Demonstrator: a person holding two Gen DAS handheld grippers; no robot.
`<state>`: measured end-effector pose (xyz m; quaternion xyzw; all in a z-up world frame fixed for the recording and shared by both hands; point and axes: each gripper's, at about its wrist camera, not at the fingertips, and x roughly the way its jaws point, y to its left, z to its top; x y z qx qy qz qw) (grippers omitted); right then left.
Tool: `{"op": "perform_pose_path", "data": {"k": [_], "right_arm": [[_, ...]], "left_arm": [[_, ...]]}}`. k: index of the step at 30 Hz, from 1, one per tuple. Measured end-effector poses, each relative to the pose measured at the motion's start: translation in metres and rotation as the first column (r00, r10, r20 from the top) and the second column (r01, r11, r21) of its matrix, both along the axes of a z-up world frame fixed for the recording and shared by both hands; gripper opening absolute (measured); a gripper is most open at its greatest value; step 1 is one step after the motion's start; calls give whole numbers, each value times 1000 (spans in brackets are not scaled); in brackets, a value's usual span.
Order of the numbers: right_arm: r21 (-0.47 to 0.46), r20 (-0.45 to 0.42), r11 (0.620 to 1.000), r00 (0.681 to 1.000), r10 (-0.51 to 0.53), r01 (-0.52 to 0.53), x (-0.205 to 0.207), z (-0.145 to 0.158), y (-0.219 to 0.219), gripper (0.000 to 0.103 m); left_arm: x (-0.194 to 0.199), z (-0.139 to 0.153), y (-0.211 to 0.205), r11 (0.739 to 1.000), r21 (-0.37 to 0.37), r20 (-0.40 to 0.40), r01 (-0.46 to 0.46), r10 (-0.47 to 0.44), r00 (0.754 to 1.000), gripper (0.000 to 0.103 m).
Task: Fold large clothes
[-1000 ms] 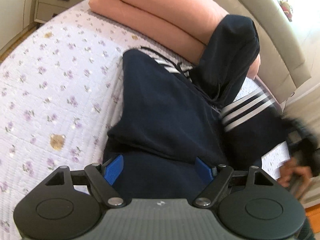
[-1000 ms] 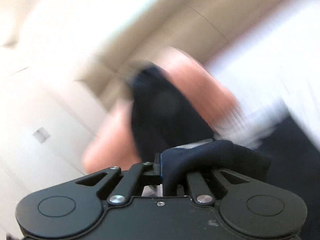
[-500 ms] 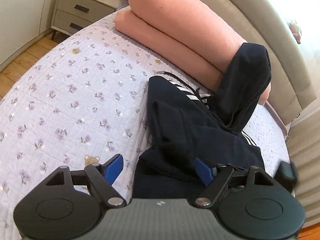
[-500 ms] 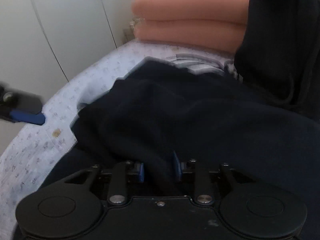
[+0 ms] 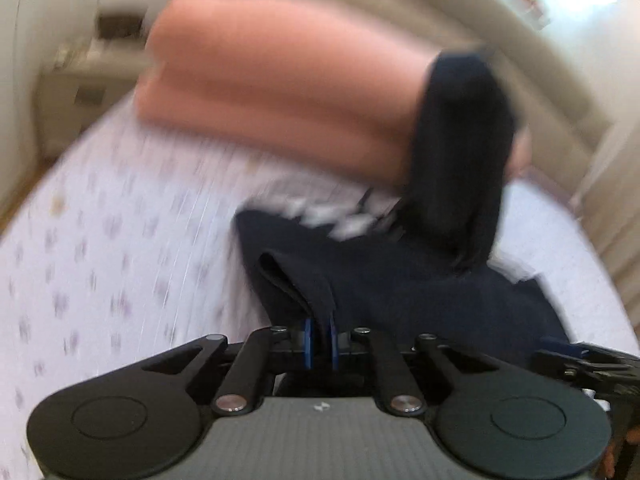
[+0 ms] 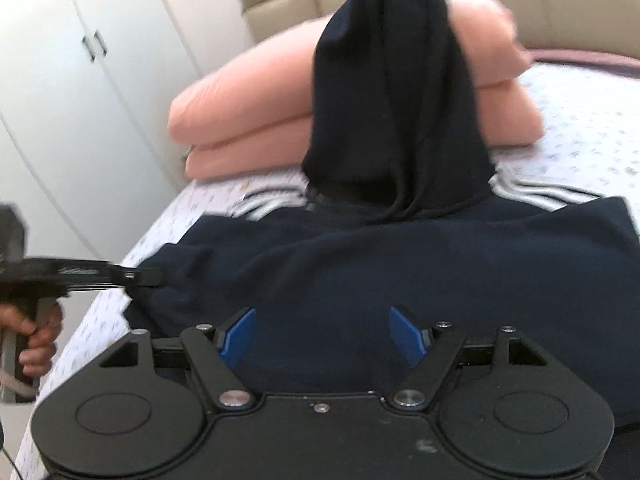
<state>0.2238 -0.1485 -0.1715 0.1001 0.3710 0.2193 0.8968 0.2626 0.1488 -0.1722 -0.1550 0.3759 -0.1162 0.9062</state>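
Left gripper clamped on navy hoodie hem fold; right gripper jaws opening, fabric beneath, unpinched. Folded pink blanket upper centre, hood draped over it.

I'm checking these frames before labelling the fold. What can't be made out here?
- Left wrist view: motion blur smears the bedspread print and nightstand.
- Right wrist view: the right gripper body covers the hoodie hem; its right sleeve is cut off.

navy hooded sweatshirt: white stripes | folded quilt: salmon pink | quilted bedspread, left: lilac floral | gripper pads: blue
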Motion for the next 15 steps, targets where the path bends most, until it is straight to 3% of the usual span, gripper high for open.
{"op": "perform_pose_path", "data": {"k": [1, 4, 5, 7, 9, 11, 15], "right_arm": [[-18, 11, 1000, 1000, -6, 6, 1, 2, 1, 89], [-116, -15, 993, 999, -33, 31, 10, -3, 11, 90], [-162, -56, 986, 998, -38, 29, 16, -9, 17, 90], [-249, -146, 968, 988, -42, 4, 22, -25, 25, 91], [-319, -188, 947, 982, -31, -31, 25, -42, 32, 94], [-325, -166, 945, 986, -18, -37, 23, -44, 33, 100], [-291, -197, 955, 980, -7, -51, 33, -42, 30, 103]], "left_arm": [[-4, 3, 0, 1000, 8, 4, -20, 20, 1000, 10], [0, -16, 2, 994, 93, -85, -51, 59, 995, 12], [4, -28, 2, 991, 126, -130, -48, 65, 989, 16], [5, -37, 5, 990, 136, -148, -46, 66, 987, 25], [6, -30, 7, 990, 135, -148, -40, 61, 987, 44], [12, -21, 9, 992, 126, -141, -29, 47, 989, 59], [36, 3, 4, 992, 104, -87, 68, -59, 994, 59]]}}
